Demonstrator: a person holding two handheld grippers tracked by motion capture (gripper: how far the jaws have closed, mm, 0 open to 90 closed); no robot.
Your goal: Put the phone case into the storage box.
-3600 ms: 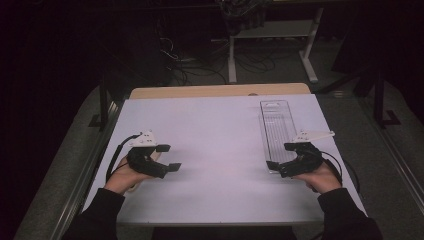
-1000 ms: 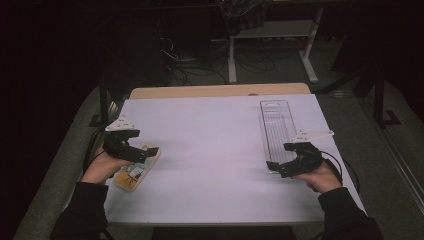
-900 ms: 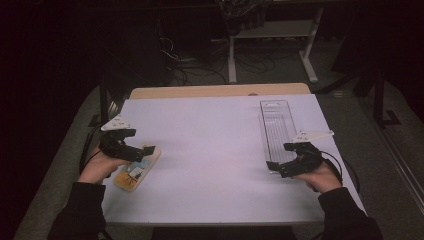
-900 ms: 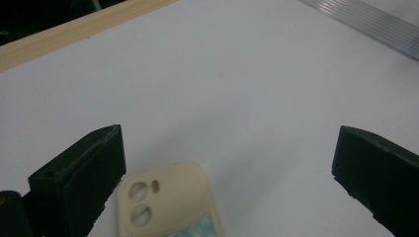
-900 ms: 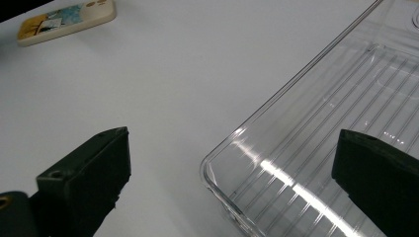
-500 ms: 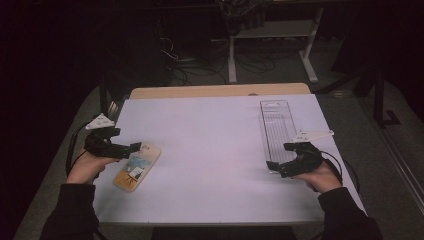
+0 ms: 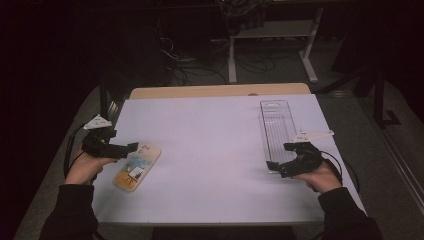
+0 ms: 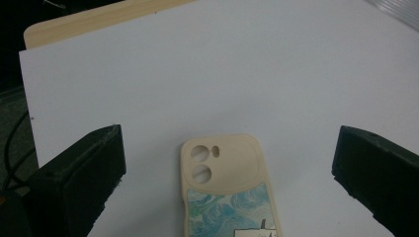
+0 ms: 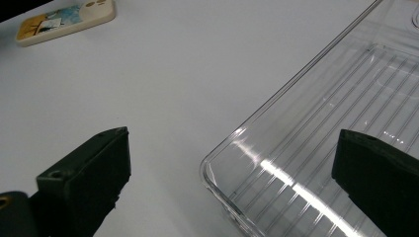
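Just ahead of the left gripper (image 7: 131,147), between its wide-open, empty jaws, a cream phone case (image 8: 228,188) lies flat on the white table (image 7: 210,145), touching neither jaw; the right gripper (image 7: 275,167), jaws equally spread and empty, rests at the near corner of a clear tray (image 9: 341,128).

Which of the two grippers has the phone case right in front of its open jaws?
The left gripper: the cream phone case lies just ahead of it. The right gripper sits at the clear tray instead.
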